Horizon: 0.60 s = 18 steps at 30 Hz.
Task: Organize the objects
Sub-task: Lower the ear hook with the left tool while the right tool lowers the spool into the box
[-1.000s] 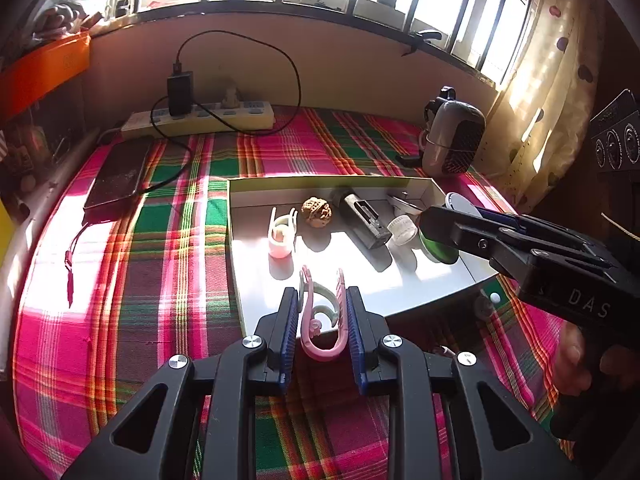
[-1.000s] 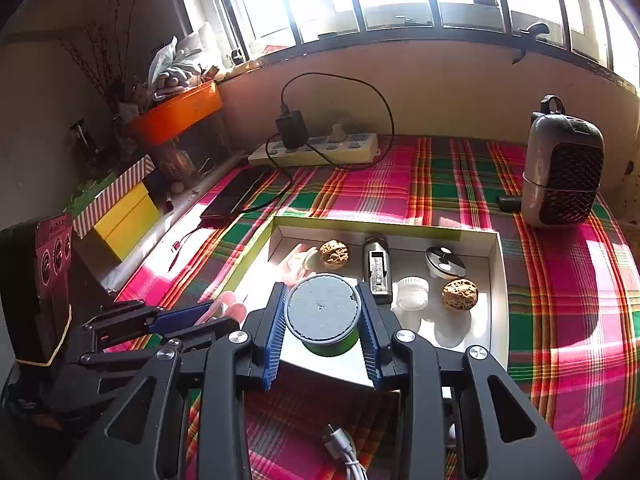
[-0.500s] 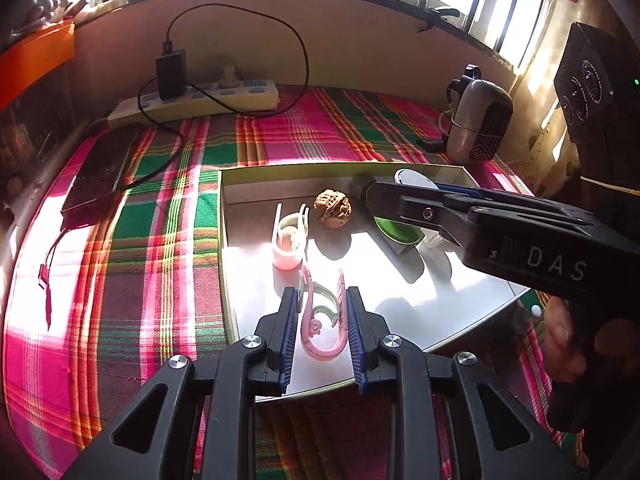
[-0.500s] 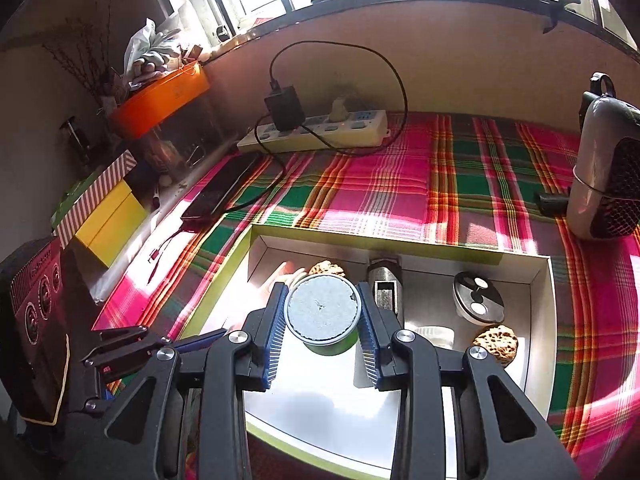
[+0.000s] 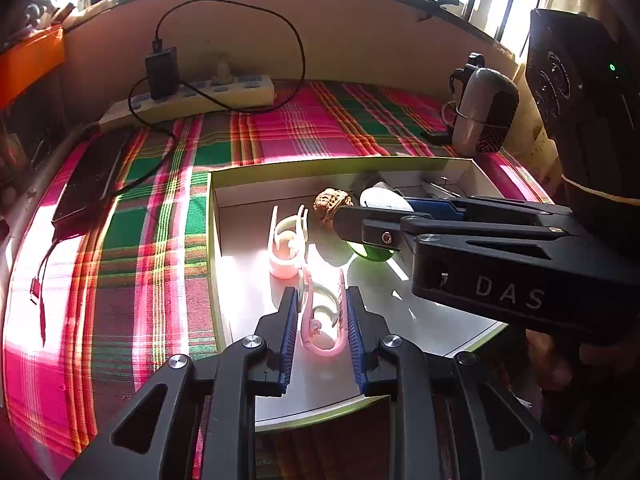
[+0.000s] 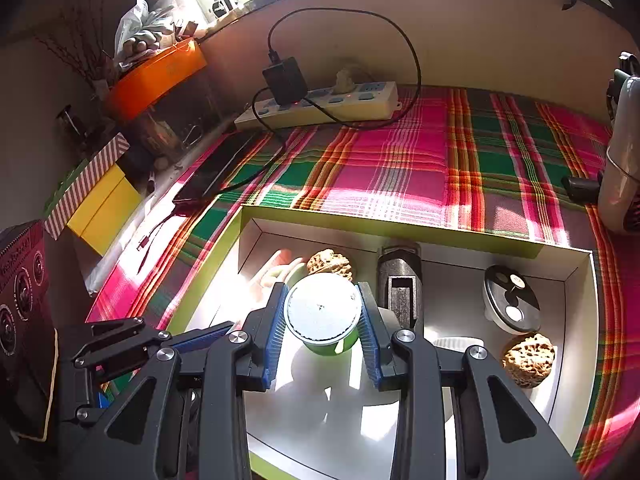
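Both tongs are gripping something over the white tray (image 5: 240, 292). Left tongs (image 5: 322, 322) pinch a pink hair clip (image 5: 322, 320) between their blue pads, above the tray's near left part. Right tongs (image 6: 322, 314) clamp a small green tub (image 6: 324, 320) with a grey-white lid, held above the middle of the tray; in the left wrist view the right tongs (image 5: 372, 216) reach in from the right, with only the tub's green bottom (image 5: 370, 252) showing under them.

Inside the tray, a second pale clip (image 5: 286, 246) stands upright just beyond the pink hair clip, toward the tray's left wall. A walnut (image 6: 330, 264) lies just behind the green tub, near the tray's far wall. A dark metal block (image 6: 400, 284) lies to the right of the tub, also against the far wall. Further right sit a round black-and-white lid (image 6: 510, 300) and, nearer the tray's right front, a second walnut (image 6: 528, 360). A shallow white cap (image 6: 456, 344) peeks out beside the right tongs' arm.

The tray rests on a plaid cloth (image 6: 400, 168) that covers the bench. Beyond the tray's far wall lie a power strip (image 6: 320, 108) with a black charger (image 6: 284, 80) plugged in, and a dark phone (image 5: 90, 176) off the tray's far left corner. A small grey heater (image 5: 484, 112) stands past the tray's far right corner.
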Each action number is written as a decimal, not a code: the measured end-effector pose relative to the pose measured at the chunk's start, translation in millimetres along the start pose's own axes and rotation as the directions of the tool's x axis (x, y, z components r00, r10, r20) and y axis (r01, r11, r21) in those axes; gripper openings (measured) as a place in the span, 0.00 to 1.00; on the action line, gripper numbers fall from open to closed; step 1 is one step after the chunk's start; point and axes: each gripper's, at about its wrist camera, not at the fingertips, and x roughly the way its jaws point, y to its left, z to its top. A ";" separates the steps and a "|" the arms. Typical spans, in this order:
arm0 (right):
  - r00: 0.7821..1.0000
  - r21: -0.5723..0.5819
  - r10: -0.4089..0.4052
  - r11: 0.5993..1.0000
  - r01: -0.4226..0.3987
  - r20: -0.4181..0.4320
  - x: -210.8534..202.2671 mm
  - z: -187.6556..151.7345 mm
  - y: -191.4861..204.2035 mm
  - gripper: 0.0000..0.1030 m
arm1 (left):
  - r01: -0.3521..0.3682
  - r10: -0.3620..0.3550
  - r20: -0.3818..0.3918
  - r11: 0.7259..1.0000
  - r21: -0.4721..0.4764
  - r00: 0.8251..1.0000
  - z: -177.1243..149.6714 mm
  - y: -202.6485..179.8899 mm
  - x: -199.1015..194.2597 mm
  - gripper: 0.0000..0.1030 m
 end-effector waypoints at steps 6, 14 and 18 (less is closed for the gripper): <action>1.000 -0.015 0.001 1.000 -0.002 -0.015 7.1 2.1 2.2 0.34 | -0.004 0.004 -0.002 1.000 0.003 1.000 0.9 -0.7 0.6 0.21; 1.000 -0.019 0.004 1.000 -0.004 -0.020 12.7 1.5 1.6 0.34 | -0.014 0.014 0.001 1.000 0.013 1.000 2.4 -4.4 2.5 0.21; 1.000 -0.026 0.004 1.000 -0.004 -0.016 14.0 2.1 2.7 0.34 | -0.024 0.024 0.001 1.000 0.020 1.000 4.0 -7.2 5.3 0.21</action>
